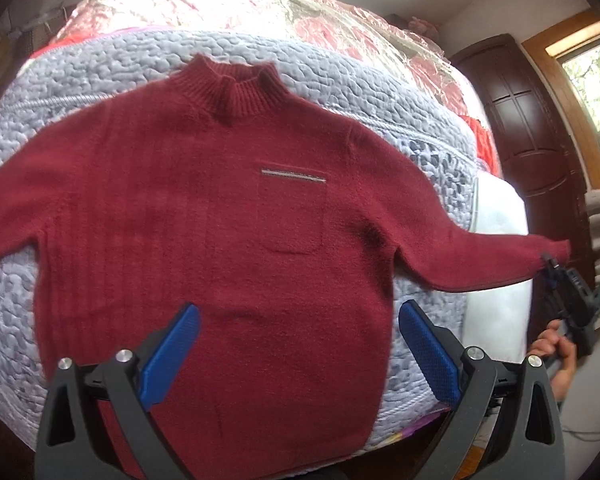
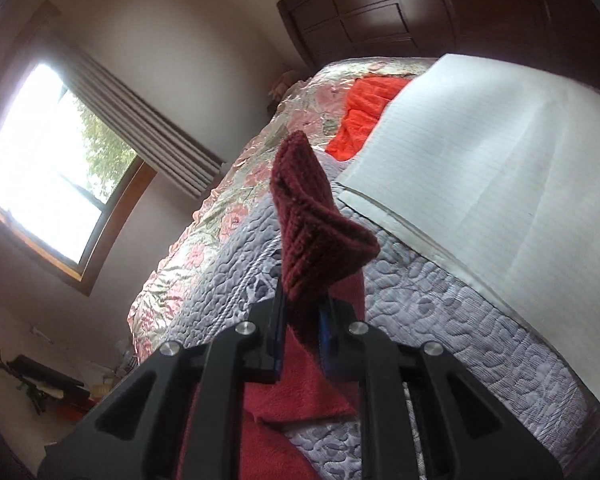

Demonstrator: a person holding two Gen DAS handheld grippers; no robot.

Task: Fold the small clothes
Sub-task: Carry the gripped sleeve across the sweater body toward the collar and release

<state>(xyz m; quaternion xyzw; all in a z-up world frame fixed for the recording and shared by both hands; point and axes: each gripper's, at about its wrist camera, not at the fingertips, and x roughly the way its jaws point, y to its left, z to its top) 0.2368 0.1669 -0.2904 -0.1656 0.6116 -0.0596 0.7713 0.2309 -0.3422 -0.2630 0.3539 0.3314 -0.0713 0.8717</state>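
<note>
While my right gripper point(image 2: 302, 320) clamps the dark red knitted sweater's point(image 1: 204, 220) cuff point(image 2: 316, 216) at frame centre and my left gripper point(image 1: 298, 344) hangs spread, I fear the thick knit slipping free mid-fold.

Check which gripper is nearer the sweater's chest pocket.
Left. The left gripper hovers open over the lower body of the sweater, just below the chest pocket. The right gripper is shut on the sleeve cuff, off to the side.

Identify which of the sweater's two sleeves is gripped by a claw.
The sleeve on the pocket side: the right claw is shut on its cuff. The other sleeve lies free.
</note>
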